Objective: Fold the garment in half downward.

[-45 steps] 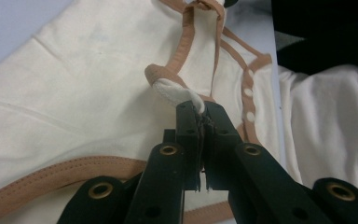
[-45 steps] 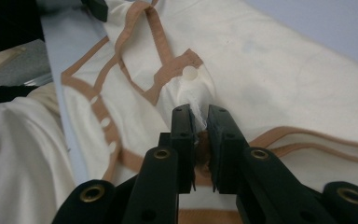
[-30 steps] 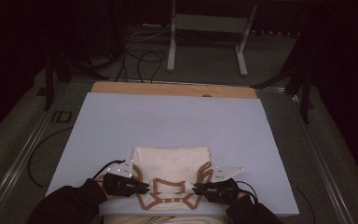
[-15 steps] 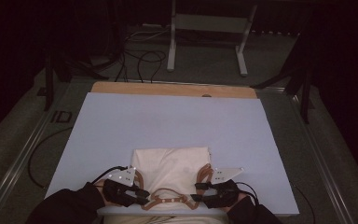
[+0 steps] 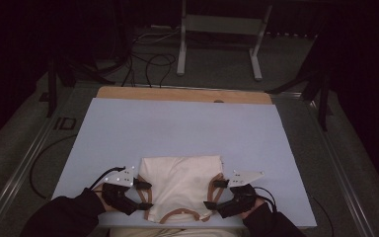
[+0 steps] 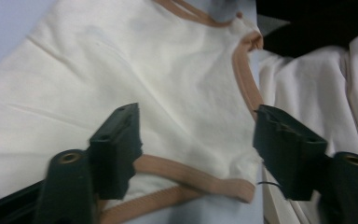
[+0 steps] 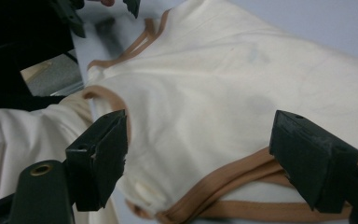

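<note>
A cream top (image 5: 180, 183) with tan trim lies folded flat on the pale blue table cover (image 5: 187, 128), close to the near edge. My left gripper (image 5: 146, 195) is at its left side and my right gripper (image 5: 213, 194) at its right side. In the left gripper view the jaws (image 6: 196, 135) stand wide over the cream cloth (image 6: 121, 70) and its tan-edged corner, pads off it. In the right gripper view the jaws (image 7: 196, 135) stand apart the same way over the cloth (image 7: 223, 79). Both pairs of jaws have just been opening, with the cloth lying under and between them.
A wooden strip (image 5: 182, 94) runs along the table's far edge. Beyond it on the floor are a metal stand (image 5: 217, 44) and dark cables (image 5: 148, 64). The person's dark sleeves (image 5: 64, 217) come in at the bottom, and white clothing (image 6: 317, 74) shows at the near edge.
The cream cloth now reaches farther toward the near edge and covers most of the tan straps that lay bare before. Both grippers' jaws have opened and let go of the cloth.
</note>
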`<action>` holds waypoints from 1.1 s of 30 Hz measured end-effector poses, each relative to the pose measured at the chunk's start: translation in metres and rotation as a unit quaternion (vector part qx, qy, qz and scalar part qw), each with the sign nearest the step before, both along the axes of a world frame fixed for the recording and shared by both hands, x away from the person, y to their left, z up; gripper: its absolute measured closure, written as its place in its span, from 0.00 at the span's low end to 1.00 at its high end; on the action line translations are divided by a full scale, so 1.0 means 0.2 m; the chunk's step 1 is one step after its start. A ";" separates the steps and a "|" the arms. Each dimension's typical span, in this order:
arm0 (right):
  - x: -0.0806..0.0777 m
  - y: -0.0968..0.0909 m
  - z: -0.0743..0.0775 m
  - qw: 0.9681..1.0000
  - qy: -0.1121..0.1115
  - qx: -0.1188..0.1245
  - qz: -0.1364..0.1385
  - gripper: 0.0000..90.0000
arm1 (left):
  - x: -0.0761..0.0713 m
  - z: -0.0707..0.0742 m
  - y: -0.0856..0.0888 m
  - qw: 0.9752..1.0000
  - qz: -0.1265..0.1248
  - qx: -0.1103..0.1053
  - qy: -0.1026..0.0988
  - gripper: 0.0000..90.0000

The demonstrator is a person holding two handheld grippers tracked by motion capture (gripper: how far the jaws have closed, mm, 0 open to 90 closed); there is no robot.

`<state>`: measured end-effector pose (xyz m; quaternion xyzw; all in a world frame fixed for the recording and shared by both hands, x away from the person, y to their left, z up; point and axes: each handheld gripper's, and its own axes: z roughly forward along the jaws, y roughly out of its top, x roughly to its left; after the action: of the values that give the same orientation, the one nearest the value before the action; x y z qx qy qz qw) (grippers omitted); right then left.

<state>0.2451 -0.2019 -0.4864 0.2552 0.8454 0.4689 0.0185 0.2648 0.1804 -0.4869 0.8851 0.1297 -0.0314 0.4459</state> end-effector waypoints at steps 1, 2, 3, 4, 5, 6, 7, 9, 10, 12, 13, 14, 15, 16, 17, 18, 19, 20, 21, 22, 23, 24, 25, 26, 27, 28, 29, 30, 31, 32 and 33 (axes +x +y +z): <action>0.01 0.00 0.00 1.000 -0.007 -0.004 0.000 0.19 | 0.01 0.00 0.00 1.000 0.006 -0.003 0.002 0.27; 0.02 0.00 0.01 1.000 -0.010 -0.006 -0.003 0.18 | 0.01 0.01 0.00 1.000 0.007 -0.004 -0.001 0.23; 0.02 0.00 0.01 1.000 -0.011 -0.007 -0.003 0.18 | 0.02 0.01 0.01 1.000 0.009 -0.003 -0.005 0.19; 0.03 0.00 0.02 1.000 -0.015 -0.009 -0.005 0.18 | 0.02 0.01 0.01 1.000 0.014 -0.003 -0.007 0.18; 0.04 0.00 0.02 1.000 -0.019 -0.011 -0.008 0.17 | 0.03 0.01 0.01 1.000 0.018 -0.004 -0.010 0.18; 0.05 0.00 0.02 1.000 -0.023 -0.009 -0.009 0.16 | 0.04 0.02 0.01 1.000 0.021 -0.005 -0.012 0.17; 0.06 0.00 0.03 0.999 -0.029 -0.009 -0.010 0.17 | 0.05 0.02 0.02 1.000 0.025 -0.011 -0.012 0.17; 0.07 -0.01 0.04 0.999 -0.046 -0.010 -0.015 0.16 | 0.07 0.03 0.02 0.999 0.034 -0.014 -0.016 0.16; 0.08 -0.02 0.04 0.999 -0.049 -0.007 -0.017 0.16 | 0.08 0.04 0.03 0.999 0.038 -0.016 -0.017 0.15; 0.11 -0.03 0.04 0.998 -0.059 -0.007 -0.018 0.17 | 0.10 0.05 0.03 0.998 0.049 -0.017 -0.021 0.15; 0.13 -0.04 0.05 0.998 -0.067 -0.008 -0.020 0.17 | 0.12 0.05 0.03 0.998 0.055 -0.012 -0.025 0.14; 0.15 -0.04 0.05 0.998 -0.066 -0.007 -0.023 0.17 | 0.13 0.06 0.04 0.998 0.059 -0.010 -0.028 0.14; 0.16 -0.05 0.05 0.998 -0.066 -0.005 -0.024 0.17 | 0.14 0.06 0.04 0.998 0.060 -0.009 -0.030 0.14; 0.17 -0.05 0.06 0.997 -0.066 -0.005 -0.028 0.17 | 0.15 0.07 0.04 0.998 0.063 -0.008 -0.030 0.14; 0.19 -0.06 0.06 0.997 -0.069 -0.010 -0.031 0.17 | 0.16 0.07 0.04 0.997 0.067 -0.007 -0.031 0.14; 0.21 -0.06 0.06 0.997 -0.072 -0.013 -0.032 0.17 | 0.17 0.08 0.04 0.997 0.070 -0.007 -0.033 0.14; 0.22 -0.06 0.06 0.997 -0.070 -0.014 -0.036 0.17 | 0.19 0.08 0.04 0.997 0.075 -0.006 -0.034 0.14; 0.24 -0.07 0.06 0.997 -0.072 -0.016 -0.038 0.17 | 0.20 0.08 0.05 0.996 0.079 -0.004 -0.036 0.14; 0.25 -0.07 0.06 0.997 -0.070 -0.018 -0.041 0.17 | 0.21 0.07 0.05 0.996 0.083 -0.001 -0.038 0.14; 0.26 -0.07 0.06 0.997 -0.068 -0.019 -0.044 0.17 | 0.22 0.07 0.05 0.996 0.086 0.001 -0.038 0.14; 0.28 -0.07 0.06 0.996 -0.067 -0.021 -0.049 0.16 | 0.23 0.07 0.05 0.995 0.088 0.001 -0.035 0.14; 0.29 -0.07 0.05 0.996 -0.067 -0.022 -0.050 0.16 | 0.24 0.06 0.05 0.995 0.093 0.004 -0.036 0.14; 0.31 -0.07 0.05 0.996 -0.067 -0.024 -0.051 0.16 | 0.26 0.05 0.05 0.994 0.099 0.004 -0.036 0.14; 0.33 -0.07 0.05 0.996 -0.068 -0.026 -0.053 0.16 | 0.27 0.05 0.05 0.994 0.100 0.006 -0.035 0.14; 0.34 -0.07 0.05 0.996 -0.066 -0.028 -0.055 0.16 | 0.28 0.04 0.05 0.994 0.102 0.007 -0.035 0.14; 0.35 -0.07 0.05 0.996 -0.065 -0.030 -0.055 0.16 | 0.29 0.04 0.05 0.994 0.104 0.010 -0.036 0.14; 0.36 -0.07 0.04 0.996 -0.065 -0.033 -0.057 0.16 | 0.30 0.03 0.05 0.994 0.105 0.012 -0.033 0.14; 0.36 -0.07 0.04 0.996 -0.065 -0.033 -0.057 0.16 | 0.30 0.03 0.05 0.994 0.105 0.012 -0.033 0.14; 0.38 -0.06 0.04 0.996 -0.066 -0.034 -0.058 0.16 | 0.31 0.03 0.05 0.994 0.108 0.013 -0.031 0.14; 0.40 -0.06 0.04 0.995 -0.065 -0.037 -0.061 0.16 | 0.33 0.02 0.05 0.993 0.112 0.015 -0.029 0.14; 0.40 -0.06 0.04 0.995 -0.065 -0.037 -0.061 0.16 | 0.33 0.02 0.05 0.993 0.112 0.015 -0.029 0.14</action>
<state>0.3261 -0.2133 -0.4784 0.2746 0.8419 0.4509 0.1114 0.3307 0.1912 -0.4832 0.8719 0.2157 0.0466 0.4370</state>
